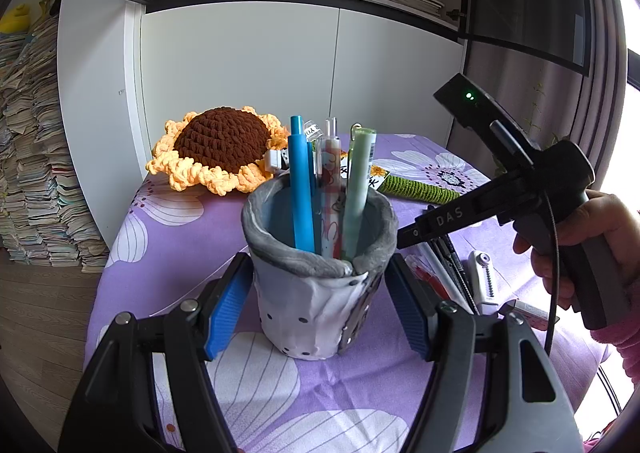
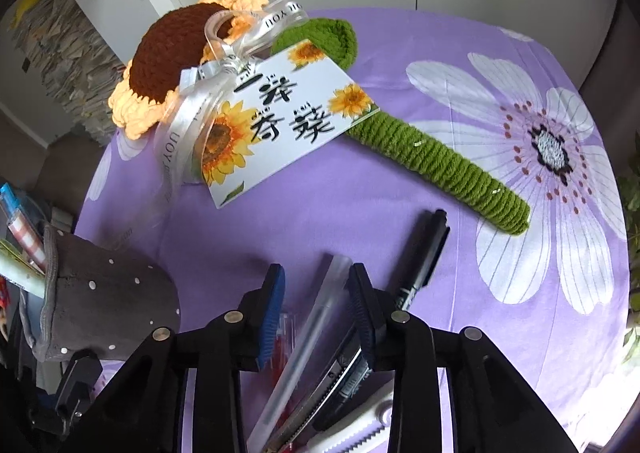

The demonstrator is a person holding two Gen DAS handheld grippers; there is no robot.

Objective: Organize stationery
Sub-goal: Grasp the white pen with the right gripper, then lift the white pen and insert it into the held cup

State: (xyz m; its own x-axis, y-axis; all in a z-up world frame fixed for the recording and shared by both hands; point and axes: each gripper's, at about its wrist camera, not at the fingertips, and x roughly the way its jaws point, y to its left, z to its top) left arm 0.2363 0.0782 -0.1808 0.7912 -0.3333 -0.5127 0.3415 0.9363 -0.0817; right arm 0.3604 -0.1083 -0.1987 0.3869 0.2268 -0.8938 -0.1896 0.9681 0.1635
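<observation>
Pen holder (image 1: 316,285) stands upright on purple floral tablecloth (image 1: 168,253), near the table's front edge: soft grey-and-white fabric cup with small dots and a rolled grey rim, pale blue inside. Left gripper (image 1: 320,307) clamps it, both blue pads pressed to its sides. It holds a blue pen (image 1: 302,189), a patterned clear pen (image 1: 330,193) and a pale green pen (image 1: 358,189), all leaning slightly. Right gripper (image 2: 316,305), in a person's hand (image 1: 596,237) with a pink sleeve, points steeply down over loose stationery lying to the right of the holder; its jaws stand apart with a translucent white pen (image 2: 308,349) between them, pads not pressing on it. Black marker (image 2: 424,257) lies just beside that pen, on the cloth. Crochet sunflower (image 2: 172,61) with green stem (image 2: 440,169) and printed card (image 2: 280,113) lies further back. Lower ends of the loose pens are cut off by the right gripper's frame; a red item and a utility knife under it are only partly seen. Holder's base front is hidden from the right wrist view
</observation>
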